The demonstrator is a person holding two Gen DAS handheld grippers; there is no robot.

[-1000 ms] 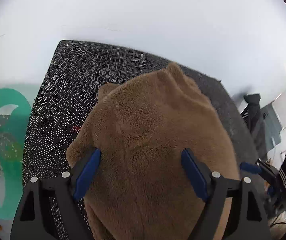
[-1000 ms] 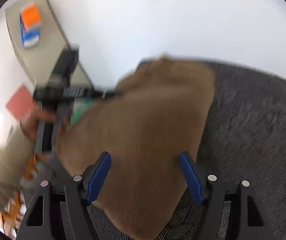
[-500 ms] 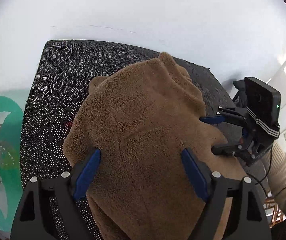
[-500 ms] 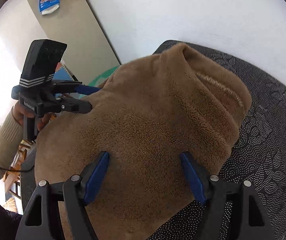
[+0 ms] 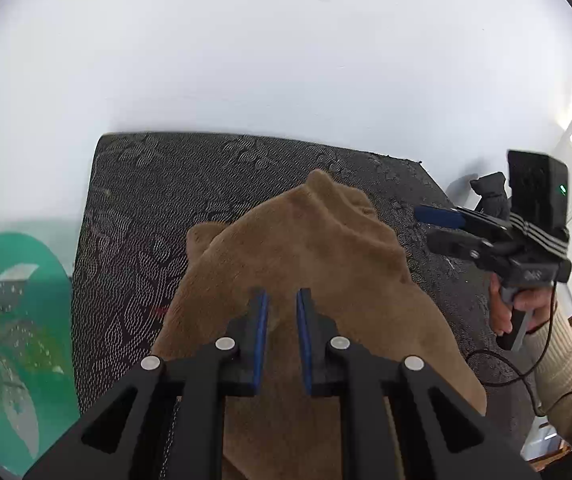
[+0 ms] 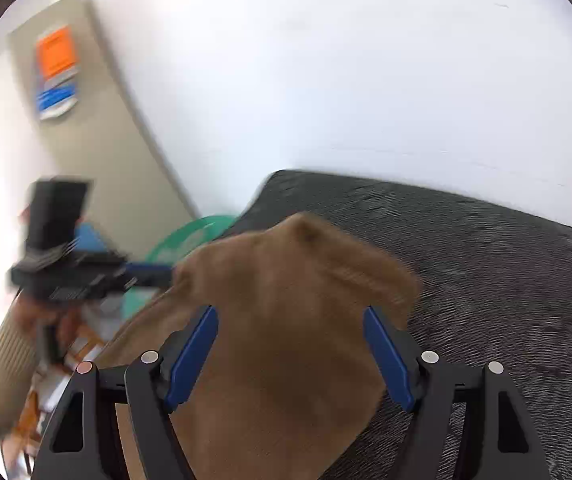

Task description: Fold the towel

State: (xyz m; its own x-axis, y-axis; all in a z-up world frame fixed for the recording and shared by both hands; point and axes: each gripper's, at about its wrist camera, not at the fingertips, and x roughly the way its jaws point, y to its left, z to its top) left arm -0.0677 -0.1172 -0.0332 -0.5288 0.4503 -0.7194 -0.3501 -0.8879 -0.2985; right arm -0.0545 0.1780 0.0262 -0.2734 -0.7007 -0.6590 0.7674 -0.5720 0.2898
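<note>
Towel [image 5: 305,264], one, brown, left tongs [image 5: 280,300] pinching it, right tongs [image 6: 289,312] spread

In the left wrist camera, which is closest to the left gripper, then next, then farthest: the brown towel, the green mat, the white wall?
1. Brown towel, right between the left gripper fingers.
2. Green mat, off to the left.
3. White wall, farthest, behind the dark cover.

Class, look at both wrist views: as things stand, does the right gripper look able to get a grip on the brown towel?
Probably yes. The right gripper is open, with the towel bunched between its fingers and nothing in between. The left gripper pinches another part, off to the side.
</note>
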